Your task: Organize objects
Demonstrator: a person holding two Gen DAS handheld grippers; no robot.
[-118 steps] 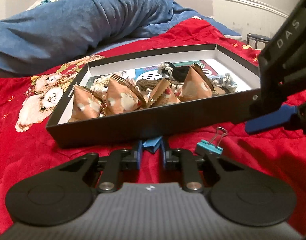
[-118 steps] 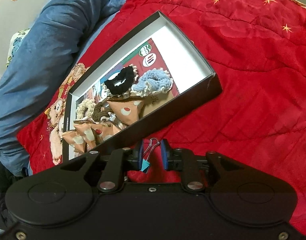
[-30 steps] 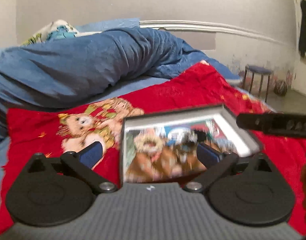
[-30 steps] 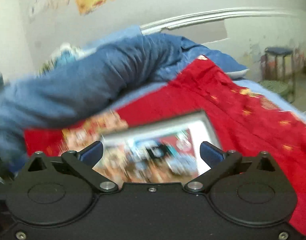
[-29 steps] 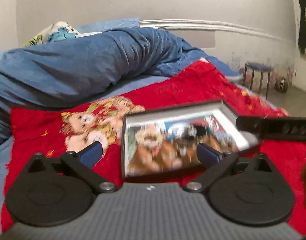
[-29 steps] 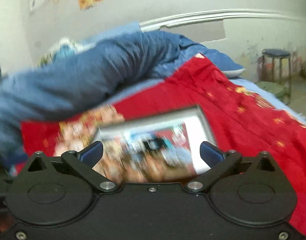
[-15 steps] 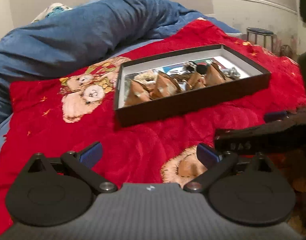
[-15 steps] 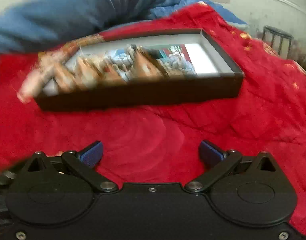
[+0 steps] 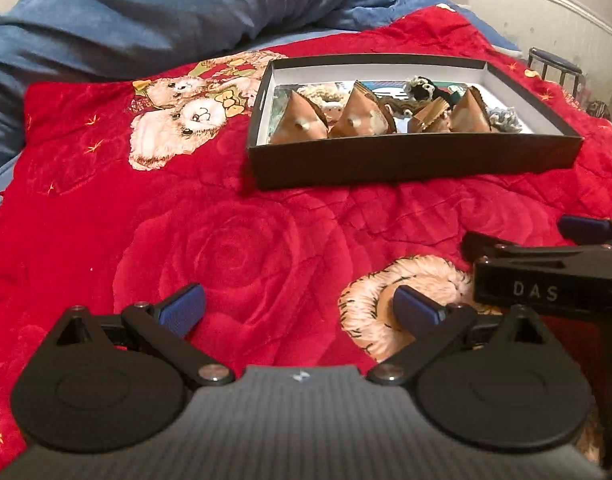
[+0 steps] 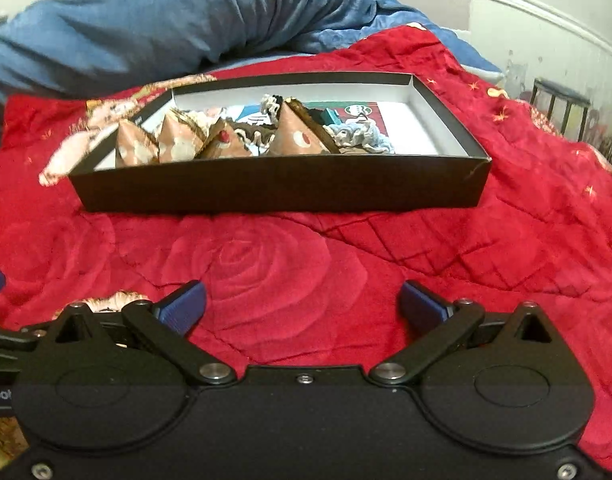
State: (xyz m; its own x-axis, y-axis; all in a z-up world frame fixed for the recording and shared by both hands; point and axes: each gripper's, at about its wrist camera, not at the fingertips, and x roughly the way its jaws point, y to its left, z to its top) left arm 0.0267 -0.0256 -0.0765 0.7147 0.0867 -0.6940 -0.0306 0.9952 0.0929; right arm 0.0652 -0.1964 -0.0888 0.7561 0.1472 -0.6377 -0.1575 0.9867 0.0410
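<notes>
Both claws stand wide and hold nothing: the left claw (image 9: 297, 308) hovers low over the red blanket (image 9: 233, 248), and the right claw (image 10: 301, 306) does the same, with the right claw's black body showing at about 3 o'clock in the left view. The black box (image 10: 281, 188) lies on the bed at 12 o'clock from both claws, well apart from either, its near wall facing them. Inside it, brown pyramid packets (image 10: 291, 132) stand in a row along the near wall, with crocheted pieces in black, cream and pale blue (image 10: 362, 136) behind them, and a small teal clip (image 10: 330, 116) seems to sit toward the back. Judging by their look, the packets are light, thin-walled paper or foil and would crush under a hard squeeze, so a gentle pinch at the peak or across a seam should suit them. The yarn pieces are soft and will sag and snag; taking a thick fold of them is safer than a stray loop. The box is stiff card but shallow and loaded, and the blanket under it is plush and yielding, so it will likely tip if lifted by one wall; gripping a short wall at each end, one claw per side, looks steadier.
</notes>
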